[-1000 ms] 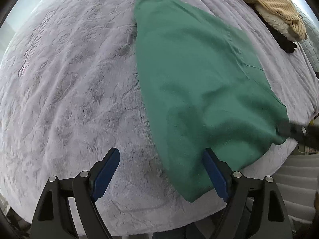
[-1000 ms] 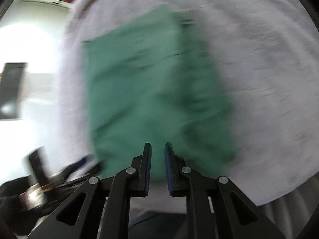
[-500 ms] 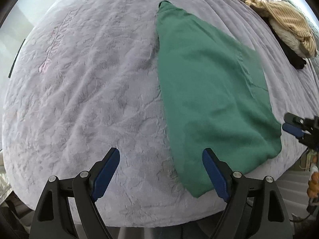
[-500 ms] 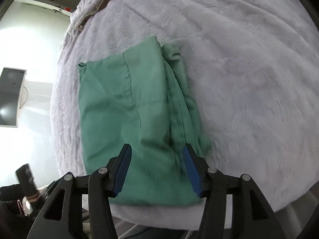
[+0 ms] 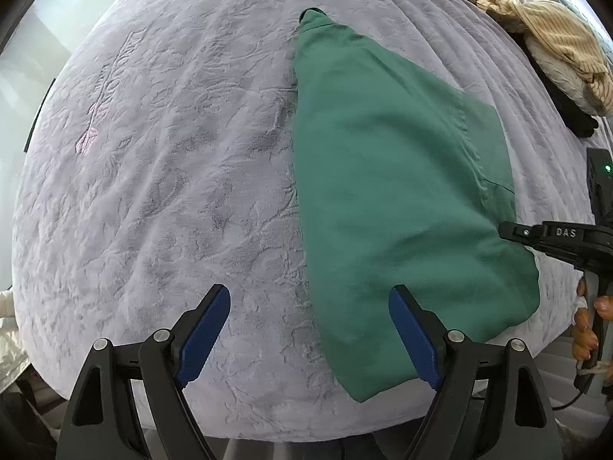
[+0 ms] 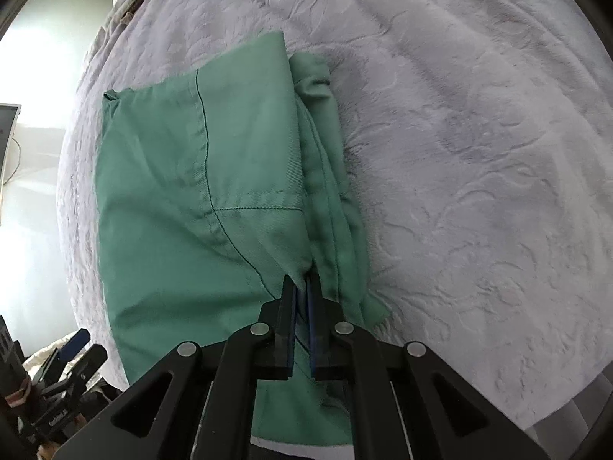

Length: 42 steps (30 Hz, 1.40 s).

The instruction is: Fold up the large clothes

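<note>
A green garment (image 5: 383, 191) lies folded lengthwise on a lavender plush bed cover (image 5: 172, 191). My left gripper (image 5: 309, 295) hangs open above the garment's near left edge, pointing straight down, with nothing between its blue pads. In the right wrist view the garment (image 6: 172, 191) shows a seam and layered edges along its right side. My right gripper (image 6: 300, 281) is down at that layered edge, its jaws closing tight on a fold of the green cloth. From the left wrist view the right gripper (image 5: 507, 230) reaches in over the garment's right edge.
A heap of beige and white clothes (image 5: 555, 38) with a black item (image 5: 578, 119) lies at the bed's far right. A person's hand (image 5: 590, 326) holds the right tool at the bed's edge. The bed cover (image 6: 479, 153) stretches wide right of the garment.
My right gripper opened wide, came down onto the garment's layered edge and shut on a fold. My left gripper stayed open and lifted slightly away from the bed.
</note>
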Motion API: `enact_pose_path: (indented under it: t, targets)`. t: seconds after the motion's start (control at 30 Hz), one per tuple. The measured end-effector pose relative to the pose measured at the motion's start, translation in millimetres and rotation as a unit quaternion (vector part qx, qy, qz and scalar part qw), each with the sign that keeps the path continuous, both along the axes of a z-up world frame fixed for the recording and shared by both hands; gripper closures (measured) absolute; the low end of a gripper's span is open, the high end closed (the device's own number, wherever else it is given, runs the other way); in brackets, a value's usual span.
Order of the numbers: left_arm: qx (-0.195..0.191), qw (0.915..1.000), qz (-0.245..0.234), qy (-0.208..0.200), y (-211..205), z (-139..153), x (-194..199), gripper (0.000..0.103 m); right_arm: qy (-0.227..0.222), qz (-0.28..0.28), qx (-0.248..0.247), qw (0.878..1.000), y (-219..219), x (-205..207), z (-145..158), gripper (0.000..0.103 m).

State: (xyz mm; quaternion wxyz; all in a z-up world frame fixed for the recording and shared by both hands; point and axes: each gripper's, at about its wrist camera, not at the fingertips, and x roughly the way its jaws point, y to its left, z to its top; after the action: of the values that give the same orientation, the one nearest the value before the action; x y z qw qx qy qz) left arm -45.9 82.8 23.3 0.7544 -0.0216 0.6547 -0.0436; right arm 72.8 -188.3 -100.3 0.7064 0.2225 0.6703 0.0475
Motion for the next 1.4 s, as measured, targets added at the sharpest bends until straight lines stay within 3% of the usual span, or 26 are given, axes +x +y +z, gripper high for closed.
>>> enact_pose_path:
  t: [0.17, 0.4, 0.63, 0.67, 0.7, 0.73, 0.8, 0.97, 1.03, 1.1, 1.4]
  targets:
    - [-0.002, 1.0000, 0.006, -0.002, 0.0, 2.2, 2.4, 0.018, 0.008, -0.016, -0.034, 0.999, -9.1, -14.3, 8.5, 0.099]
    - [0.003, 1.0000, 0.004, -0.004, -4.6, 4.2, 4.9, 0.017, 0.004, -0.009, -0.041, 0.999, -19.1, -33.8, 30.8, 0.096]
    - [0.006, 1.0000, 0.005, -0.002, -8.4, 5.4, 4.2, 0.017, -0.003, 0.013, -0.043, 0.999, 0.5, -38.3, 47.8, 0.094]
    - [0.008, 0.9999, 0.008, -0.003, -8.7, 5.9, 3.9, 0.017, -0.007, 0.020, -0.049, 0.999, 3.7, -38.7, 51.3, 0.092]
    - [0.007, 0.9999, 0.010, -0.004, -7.8, 6.5, 4.3, 0.007, -0.012, 0.028, -0.058, 0.998, 8.5, -38.1, 55.5, 0.076]
    - [0.006, 0.9999, 0.014, -0.005, -7.1, 7.1, 4.3, 0.000, -0.015, 0.032, -0.065, 0.997, 11.1, -38.1, 58.5, 0.045]
    - [0.007, 0.9997, 0.019, -0.011, -5.2, 9.8, 5.1, 0.000, -0.036, 0.036, -0.087, 0.995, 17.5, -38.1, 68.7, 0.022]
    - [0.008, 0.9996, 0.024, -0.009, -5.1, 12.8, 8.0, 0.000, -0.053, 0.044, -0.123, 0.990, 25.6, -36.7, 79.0, 0.020]
    - [0.013, 0.9995, 0.024, -0.013, -6.0, 14.8, 8.1, 0.000, -0.051, 0.048, -0.134, 0.989, 29.8, -33.4, 78.3, 0.007]
    - [0.018, 0.9994, 0.024, -0.017, -6.4, 16.5, 8.7, 0.000, -0.052, 0.050, -0.143, 0.987, 31.6, -31.7, 78.4, 0.000]
    - [0.028, 0.9991, 0.021, -0.025, -9.8, 20.4, 6.5, 0.000, -0.048, 0.045, -0.141, 0.988, 32.9, -33.2, 79.7, 0.000]
